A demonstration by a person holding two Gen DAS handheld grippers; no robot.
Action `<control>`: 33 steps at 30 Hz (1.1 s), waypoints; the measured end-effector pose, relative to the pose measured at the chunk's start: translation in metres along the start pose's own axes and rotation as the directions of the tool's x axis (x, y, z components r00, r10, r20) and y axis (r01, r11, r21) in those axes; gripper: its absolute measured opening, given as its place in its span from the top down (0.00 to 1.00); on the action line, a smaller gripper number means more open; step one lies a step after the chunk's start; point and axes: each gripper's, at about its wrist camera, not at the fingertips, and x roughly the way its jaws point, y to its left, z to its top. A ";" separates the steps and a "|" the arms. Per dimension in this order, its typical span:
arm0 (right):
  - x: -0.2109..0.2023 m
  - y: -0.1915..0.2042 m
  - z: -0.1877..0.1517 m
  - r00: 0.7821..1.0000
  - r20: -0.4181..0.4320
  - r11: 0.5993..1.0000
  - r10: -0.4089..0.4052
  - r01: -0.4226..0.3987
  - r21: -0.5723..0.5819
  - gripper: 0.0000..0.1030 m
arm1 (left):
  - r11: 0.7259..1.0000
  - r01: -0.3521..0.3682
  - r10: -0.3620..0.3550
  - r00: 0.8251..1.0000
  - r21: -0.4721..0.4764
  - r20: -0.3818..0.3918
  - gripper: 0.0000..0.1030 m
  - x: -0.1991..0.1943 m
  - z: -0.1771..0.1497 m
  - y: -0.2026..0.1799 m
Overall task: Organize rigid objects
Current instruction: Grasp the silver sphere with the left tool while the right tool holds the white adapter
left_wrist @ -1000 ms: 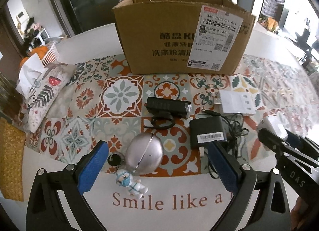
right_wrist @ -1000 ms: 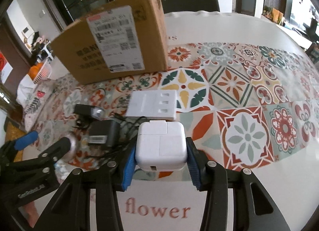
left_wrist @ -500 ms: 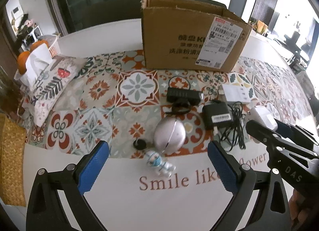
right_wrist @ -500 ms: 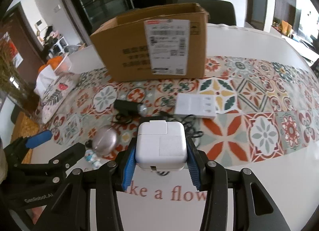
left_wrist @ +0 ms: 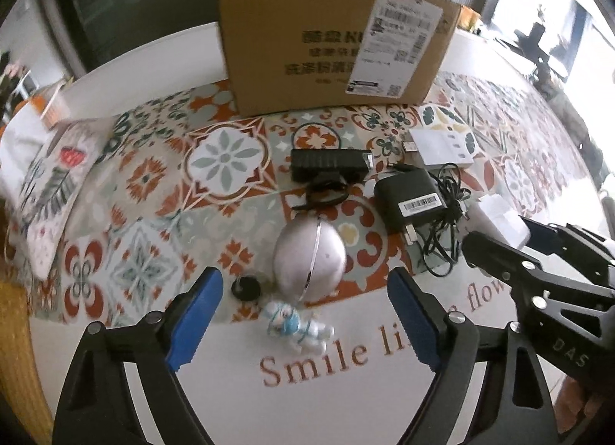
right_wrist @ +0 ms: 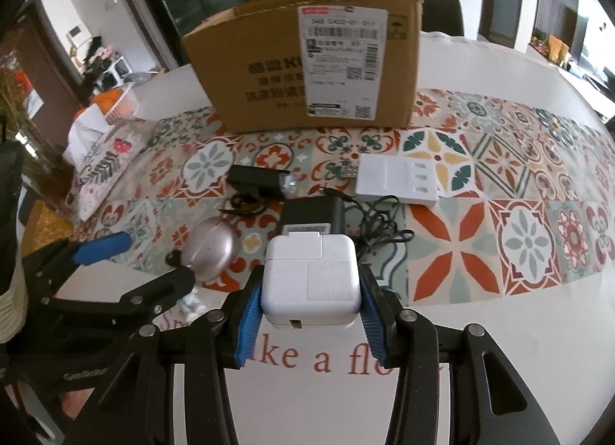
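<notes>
White charger cube (right_wrist: pixel 311 283) clamped in right claw (right_wrist: pixel 310 306), held above desk (right_wrist: pixel 499 349) near front edge. Next, my guess: carry over cardboard box (right_wrist: pixel 269 72), keep level, release w/ cube inside rim. Left claw (left_wrist: pixel 303 314) empty, jaws closing, nothing btwn; silver egg-shaped case (left_wrist: pixel 309 258) & small figurine (left_wrist: pixel 298 325) just ahead. Cube: smooth hard plastic, rounded corners, may slip. Box: matte, open-top.
</notes>
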 end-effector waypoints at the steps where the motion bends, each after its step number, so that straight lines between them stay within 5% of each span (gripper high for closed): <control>1: 0.001 -0.002 0.000 1.000 -0.004 1.000 -0.007 0.007 0.005 0.55 | 1.000 -0.002 0.002 1.000 0.012 -0.008 0.17 0.004 0.002 -0.002; 10: 0.013 -0.007 0.006 0.998 -0.023 0.998 -0.057 0.057 0.006 0.55 | 0.998 0.001 0.004 0.996 0.056 -0.086 0.30 0.042 0.010 -0.010; 22: 0.020 -0.001 0.010 0.995 -0.030 0.995 -0.097 0.096 -0.022 0.55 | 0.999 0.001 0.002 0.996 0.042 -0.089 0.48 0.060 0.009 -0.011; 33: 0.013 0.000 0.010 0.995 -0.020 0.995 -0.099 0.098 -0.028 0.55 | 1.000 -0.009 0.009 0.999 -0.009 -0.036 0.48 0.041 0.005 -0.002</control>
